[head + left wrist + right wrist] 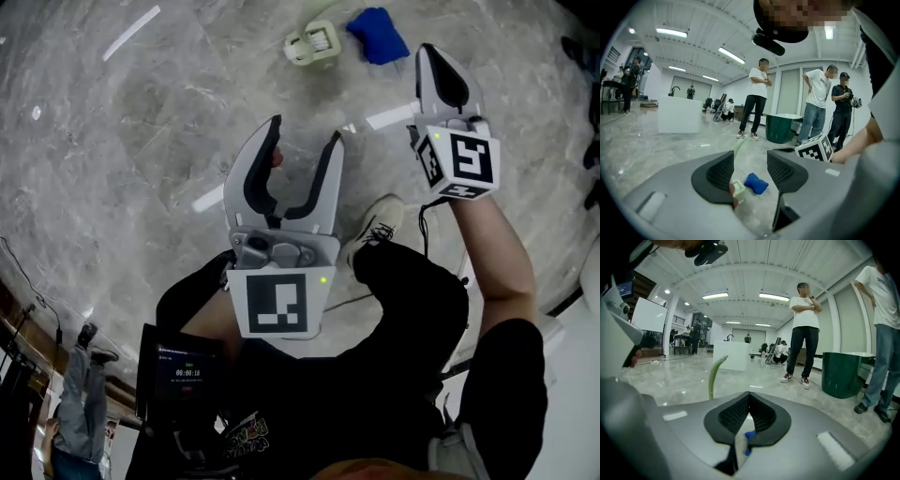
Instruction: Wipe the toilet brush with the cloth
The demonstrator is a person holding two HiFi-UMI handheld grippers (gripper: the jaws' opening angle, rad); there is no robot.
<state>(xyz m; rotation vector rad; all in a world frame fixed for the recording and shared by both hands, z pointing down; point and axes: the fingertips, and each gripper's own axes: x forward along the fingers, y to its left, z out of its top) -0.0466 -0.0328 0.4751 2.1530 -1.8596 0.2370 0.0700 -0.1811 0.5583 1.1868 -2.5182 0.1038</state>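
Note:
On the marble floor ahead stands a pale green toilet brush (pixel 312 42) in its holder, with a crumpled blue cloth (pixel 377 35) just to its right. My left gripper (pixel 306 131) hangs open above the floor, short of both, nothing between its fingers. In the left gripper view the brush base (pixel 738 189) and cloth (pixel 755 183) show between the jaws, and the brush handle (pixel 738 147) rises behind. My right gripper (pixel 429 52) is raised at the right, shut and empty. In the right gripper view its jaws (pixel 749 395) meet, with the green handle (pixel 714 376) beyond.
My own shoe (pixel 380 225) and a thin cable lie on the floor below the grippers. Several people (pixel 757 98) stand farther off beside a dark green bin (pixel 780 127). A white block (pixel 679 115) stands at the left.

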